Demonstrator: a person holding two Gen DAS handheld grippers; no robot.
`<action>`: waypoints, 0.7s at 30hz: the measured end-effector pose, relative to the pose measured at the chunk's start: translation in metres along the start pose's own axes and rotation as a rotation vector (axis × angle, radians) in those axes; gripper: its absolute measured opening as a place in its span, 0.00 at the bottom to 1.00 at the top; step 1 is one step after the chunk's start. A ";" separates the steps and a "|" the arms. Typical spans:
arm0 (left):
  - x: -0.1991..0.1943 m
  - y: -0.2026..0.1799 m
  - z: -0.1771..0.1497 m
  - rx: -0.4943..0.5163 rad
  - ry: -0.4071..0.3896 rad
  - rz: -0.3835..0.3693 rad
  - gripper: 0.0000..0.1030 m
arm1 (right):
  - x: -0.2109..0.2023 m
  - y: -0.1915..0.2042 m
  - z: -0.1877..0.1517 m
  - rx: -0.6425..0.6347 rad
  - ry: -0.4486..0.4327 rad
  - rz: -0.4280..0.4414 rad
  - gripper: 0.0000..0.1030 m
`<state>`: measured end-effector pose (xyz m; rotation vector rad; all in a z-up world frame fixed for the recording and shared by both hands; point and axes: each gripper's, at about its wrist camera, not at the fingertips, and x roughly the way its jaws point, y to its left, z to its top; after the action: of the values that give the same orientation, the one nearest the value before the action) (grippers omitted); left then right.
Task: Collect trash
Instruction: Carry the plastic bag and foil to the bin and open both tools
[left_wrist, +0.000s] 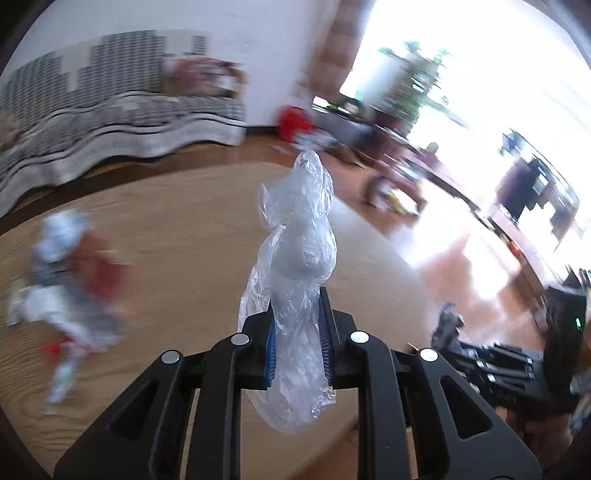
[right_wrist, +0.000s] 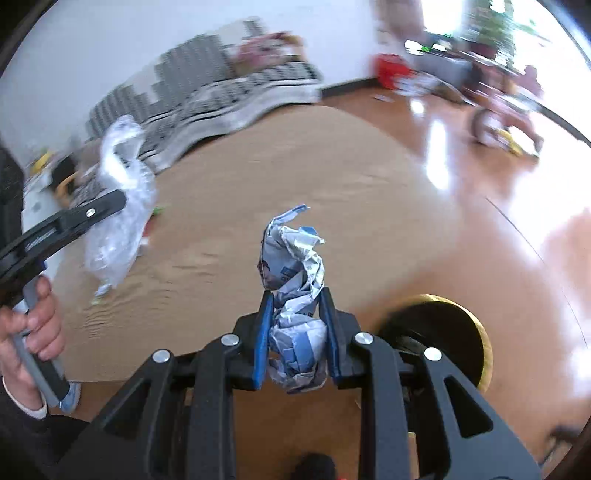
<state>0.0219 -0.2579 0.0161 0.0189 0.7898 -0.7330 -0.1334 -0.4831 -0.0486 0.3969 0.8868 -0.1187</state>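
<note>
My left gripper (left_wrist: 297, 321) is shut on a crumpled clear plastic bag (left_wrist: 295, 258) and holds it above the round wooden table (left_wrist: 177, 229). The bag also shows at the left of the right wrist view (right_wrist: 118, 206), held by the left gripper's black fingers (right_wrist: 92, 212). My right gripper (right_wrist: 295, 325) is shut on a crumpled blue and white paper wrapper (right_wrist: 293, 266), above the table (right_wrist: 277, 155). A blurred pile of white, red and grey trash (left_wrist: 70, 280) lies on the table at the left.
A black bin with a gold rim (right_wrist: 443, 332) stands on the glossy wood floor to the right of the table. A striped sofa (left_wrist: 103, 122) is behind. A red bag (left_wrist: 293, 118), a small bicycle (right_wrist: 506, 118) and furniture stand at the back right.
</note>
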 end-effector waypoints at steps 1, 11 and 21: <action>0.013 -0.025 -0.005 0.040 0.024 -0.035 0.18 | -0.006 -0.019 -0.005 0.029 0.005 -0.030 0.24; 0.100 -0.172 -0.073 0.357 0.239 -0.214 0.18 | -0.043 -0.128 -0.055 0.225 0.044 -0.153 0.25; 0.139 -0.190 -0.092 0.416 0.319 -0.221 0.18 | -0.031 -0.165 -0.074 0.293 0.090 -0.166 0.24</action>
<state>-0.0862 -0.4587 -0.0939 0.4389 0.9388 -1.1125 -0.2500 -0.6086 -0.1139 0.6049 0.9936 -0.3890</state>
